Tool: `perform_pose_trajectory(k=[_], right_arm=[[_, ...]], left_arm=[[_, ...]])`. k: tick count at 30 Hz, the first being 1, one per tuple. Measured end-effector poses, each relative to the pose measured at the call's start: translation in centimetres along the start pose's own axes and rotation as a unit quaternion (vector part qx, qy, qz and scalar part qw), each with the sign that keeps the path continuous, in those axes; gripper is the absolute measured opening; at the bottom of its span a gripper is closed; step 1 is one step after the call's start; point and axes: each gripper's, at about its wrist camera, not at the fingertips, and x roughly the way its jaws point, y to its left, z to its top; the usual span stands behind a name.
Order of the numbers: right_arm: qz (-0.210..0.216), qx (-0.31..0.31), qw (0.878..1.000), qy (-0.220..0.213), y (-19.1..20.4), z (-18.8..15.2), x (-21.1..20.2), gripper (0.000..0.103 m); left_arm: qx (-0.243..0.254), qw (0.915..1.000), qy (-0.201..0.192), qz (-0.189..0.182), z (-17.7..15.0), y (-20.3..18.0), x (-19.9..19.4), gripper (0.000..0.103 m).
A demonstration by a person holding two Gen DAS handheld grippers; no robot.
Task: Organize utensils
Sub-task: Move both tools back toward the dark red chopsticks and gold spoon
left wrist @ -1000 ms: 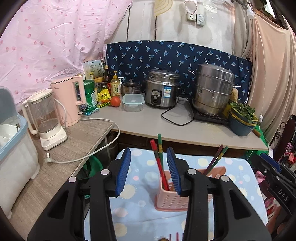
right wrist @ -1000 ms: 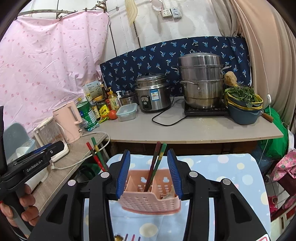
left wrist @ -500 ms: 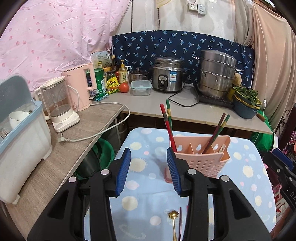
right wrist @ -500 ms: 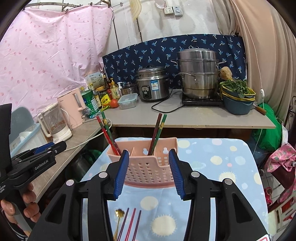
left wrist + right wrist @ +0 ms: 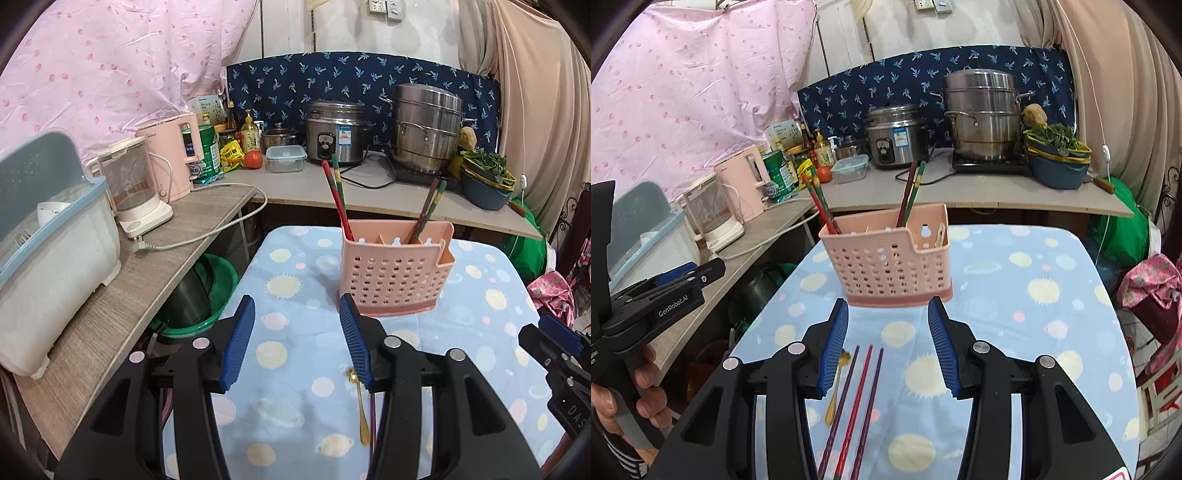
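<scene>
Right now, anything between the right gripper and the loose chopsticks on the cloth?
Nothing visible. The right gripper is open and empty, and the chopsticks lie flat on the blue cloth just below its fingers. The gold spoon lies close beside them on their left; the pink caddy stands beyond.

Even, soft indoor light, no harsh glare. Both views sharp, no motion blur. Strong fisheye bend and dark vignette at corners. Faint shadow on the tablecloth (image 5: 288, 402) below the jaws.

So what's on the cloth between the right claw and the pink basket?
Nothing: just bare spotted cloth between the right claw and the pink basket, in the right wrist view.
</scene>
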Motion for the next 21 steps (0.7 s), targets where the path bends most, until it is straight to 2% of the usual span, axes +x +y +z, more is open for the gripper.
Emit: perform_pose_trajectory(k=[2,10,14,21], right_arm=[[0.000,0.004,1.000,0.004,0.0,-1.0,-0.4,0.044],[-0.009,-0.007,1.000,0.026,0.8,-5.3,-1.6,0.044],[-0.015,-0.017,0.999,0.049,1.5,-8.4,-1.4,0.044],[-0.014,-0.014,0.996,0.085,1.8,-12.3,-0.8,0.044]], left_arm=[[-0.003,1.0000,0.002,-0.001,-0.8,0.2,-0.4,0.050],[0.001,0.9999,0.014,0.004,-4.7,0.3,-1.8,0.051],[0.011,0.9996,0.024,0.007,-6.7,-0.1,-1.8,0.057],[0.014,0.9984,0.054,0.000,-9.7,-0.4,-1.5,0.057]])
